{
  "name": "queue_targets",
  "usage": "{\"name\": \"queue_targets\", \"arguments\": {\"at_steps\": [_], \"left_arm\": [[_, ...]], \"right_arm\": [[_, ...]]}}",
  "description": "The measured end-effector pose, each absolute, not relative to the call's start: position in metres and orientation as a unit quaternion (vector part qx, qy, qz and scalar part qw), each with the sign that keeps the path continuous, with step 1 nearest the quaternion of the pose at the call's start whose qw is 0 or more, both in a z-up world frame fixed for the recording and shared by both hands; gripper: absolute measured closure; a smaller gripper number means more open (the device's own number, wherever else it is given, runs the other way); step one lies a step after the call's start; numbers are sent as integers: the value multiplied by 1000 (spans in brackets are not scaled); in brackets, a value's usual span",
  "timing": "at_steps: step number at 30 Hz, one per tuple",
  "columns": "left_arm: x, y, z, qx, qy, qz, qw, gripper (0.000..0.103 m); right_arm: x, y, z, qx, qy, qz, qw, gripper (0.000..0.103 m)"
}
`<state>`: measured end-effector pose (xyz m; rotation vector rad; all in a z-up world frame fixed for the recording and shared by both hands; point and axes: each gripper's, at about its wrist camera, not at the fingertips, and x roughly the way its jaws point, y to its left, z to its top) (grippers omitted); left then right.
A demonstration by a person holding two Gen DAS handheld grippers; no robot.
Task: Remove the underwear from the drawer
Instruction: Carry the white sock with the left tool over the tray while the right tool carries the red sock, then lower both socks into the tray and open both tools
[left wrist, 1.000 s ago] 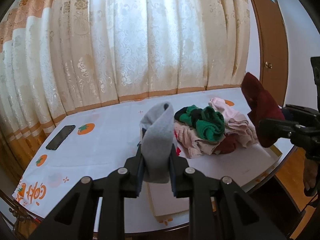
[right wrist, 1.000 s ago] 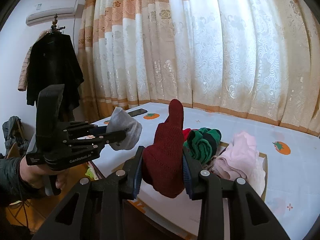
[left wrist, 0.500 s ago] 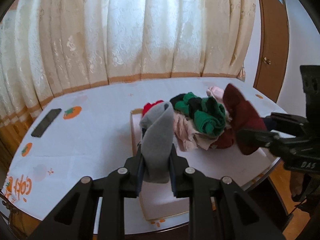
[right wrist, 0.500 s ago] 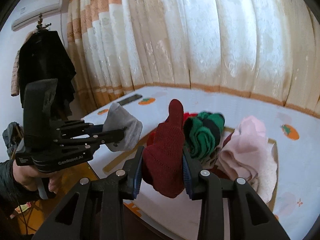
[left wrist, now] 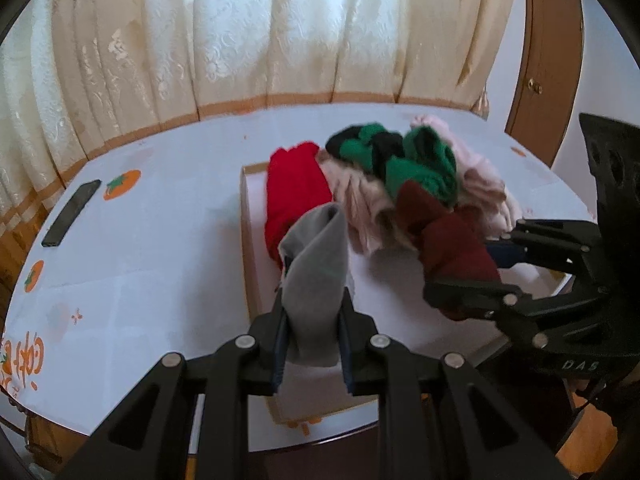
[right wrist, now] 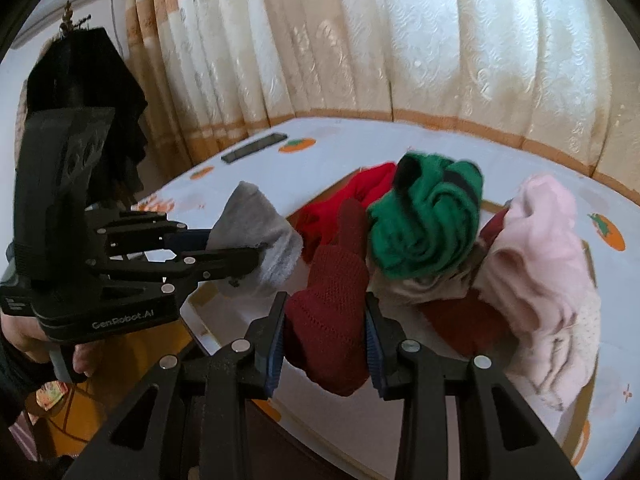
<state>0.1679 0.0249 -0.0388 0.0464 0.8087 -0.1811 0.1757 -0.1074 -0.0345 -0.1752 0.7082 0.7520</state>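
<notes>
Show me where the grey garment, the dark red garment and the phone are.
grey garment [left wrist: 316, 276], left wrist view, middle of the fold above the jaws
dark red garment [right wrist: 328, 320], right wrist view, knit body between the jaws
phone [left wrist: 71, 213], left wrist view, middle of its dark face

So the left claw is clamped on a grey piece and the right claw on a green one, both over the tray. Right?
Not quite. The left claw does grip the grey piece, but the right claw holds a dark red piece, as the right wrist view shows. The green piece lies on the pile in the tray.
</notes>
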Motion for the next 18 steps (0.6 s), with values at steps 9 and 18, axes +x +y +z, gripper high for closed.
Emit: {"name": "queue_targets", "arguments": {"at_steps": [9,18], "left_arm": [[174,25,-46,19,409,-94,907,82],[174,20,-48,41,403,-88,910,77]], "right_arm": [[186,-98,-50,-97,368,350,856,64],[189,-88,-56,-101,371,350,854,64]]}}
